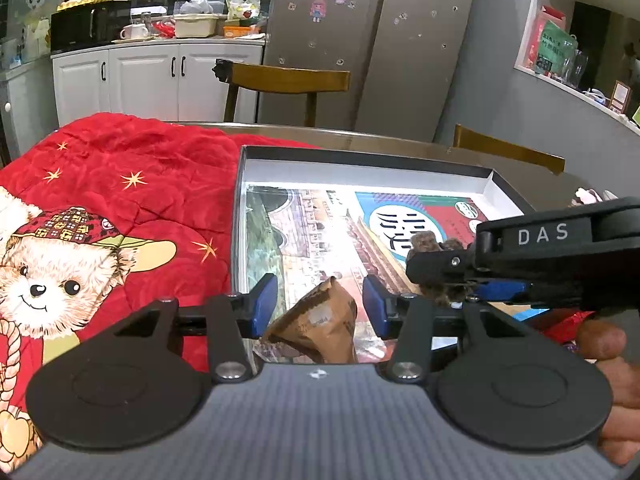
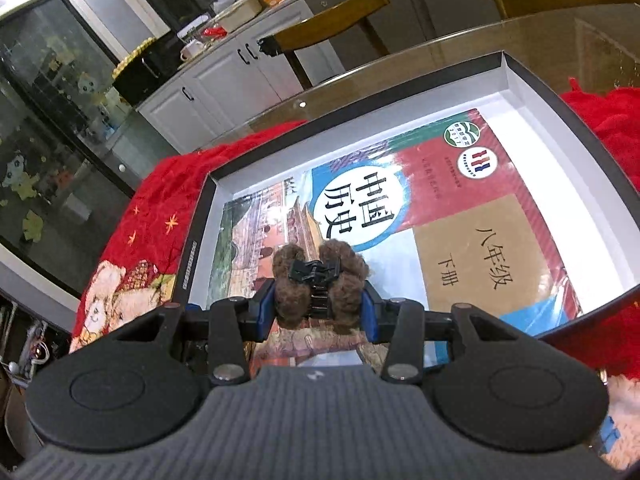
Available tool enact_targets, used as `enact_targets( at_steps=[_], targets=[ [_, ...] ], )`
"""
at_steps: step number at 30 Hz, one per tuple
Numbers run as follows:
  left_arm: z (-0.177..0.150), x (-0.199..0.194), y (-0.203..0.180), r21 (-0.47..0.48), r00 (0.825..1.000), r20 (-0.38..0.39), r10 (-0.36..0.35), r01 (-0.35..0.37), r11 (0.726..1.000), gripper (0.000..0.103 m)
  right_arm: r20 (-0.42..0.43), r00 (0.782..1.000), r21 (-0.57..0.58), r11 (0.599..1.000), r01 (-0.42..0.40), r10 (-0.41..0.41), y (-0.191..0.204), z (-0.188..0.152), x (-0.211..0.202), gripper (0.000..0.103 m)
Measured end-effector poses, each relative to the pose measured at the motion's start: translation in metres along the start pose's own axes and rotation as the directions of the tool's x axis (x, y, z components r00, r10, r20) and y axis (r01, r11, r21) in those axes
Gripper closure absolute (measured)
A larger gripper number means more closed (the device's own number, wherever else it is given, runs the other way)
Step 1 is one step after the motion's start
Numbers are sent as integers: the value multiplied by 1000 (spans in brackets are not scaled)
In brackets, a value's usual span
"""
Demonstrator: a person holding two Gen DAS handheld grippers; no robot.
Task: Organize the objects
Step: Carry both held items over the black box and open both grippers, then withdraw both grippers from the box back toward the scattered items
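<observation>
Nearest our left tongs (image 1: 320, 306), which stand spread apart and grip nothing, a crumpled brown paper packet (image 1: 320, 326) lies in the near part of the box (image 1: 400, 164). Our right tongs (image 2: 319, 309) are clenched on a fuzzy brown hair claw (image 2: 320, 280), holding it above the history textbook (image 2: 420, 216) that lies flat inside the box. In the left view these right tongs (image 1: 436, 280) reach in from the right over the box's near right corner. We see the box lying partly on a red bear-print blanket (image 1: 120, 208) that covers the left part of the glass-topped surface (image 2: 460, 52).
</observation>
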State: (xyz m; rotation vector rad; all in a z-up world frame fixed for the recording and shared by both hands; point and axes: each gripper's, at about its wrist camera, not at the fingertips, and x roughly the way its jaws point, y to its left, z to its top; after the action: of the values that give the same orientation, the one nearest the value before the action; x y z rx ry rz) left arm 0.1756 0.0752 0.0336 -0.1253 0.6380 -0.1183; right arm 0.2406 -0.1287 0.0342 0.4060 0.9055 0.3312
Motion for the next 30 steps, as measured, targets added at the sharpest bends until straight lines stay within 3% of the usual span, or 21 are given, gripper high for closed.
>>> enact_targets(
  at_steps=[11, 13, 18, 23, 30],
  targets=[
    [-5, -6, -3, -7, 1000, 4, -9, 9, 1000, 46, 38, 999, -42, 999, 5, -3, 3, -8, -8, 54],
    [-5, -8, -3, -7, 1000, 12, -12, 12, 1000, 43, 44, 999, -49, 999, -1, 3, 3, -9, -11, 43],
    [-4, -16, -3, -13, 999, 35, -13, 13, 1000, 39, 57, 998, -71, 997, -19, 23, 5, -10, -18, 32],
    [1, -27, -1, -30, 999, 47, -20, 21, 999, 39, 63, 997, -26, 998, -51, 53, 0, -8, -32, 31],
    [12, -78, -14, 45, 984, 176, -33, 26, 999, 35, 157, 983, -72, 994, -83, 94, 5, -13, -82, 26]
  ],
)
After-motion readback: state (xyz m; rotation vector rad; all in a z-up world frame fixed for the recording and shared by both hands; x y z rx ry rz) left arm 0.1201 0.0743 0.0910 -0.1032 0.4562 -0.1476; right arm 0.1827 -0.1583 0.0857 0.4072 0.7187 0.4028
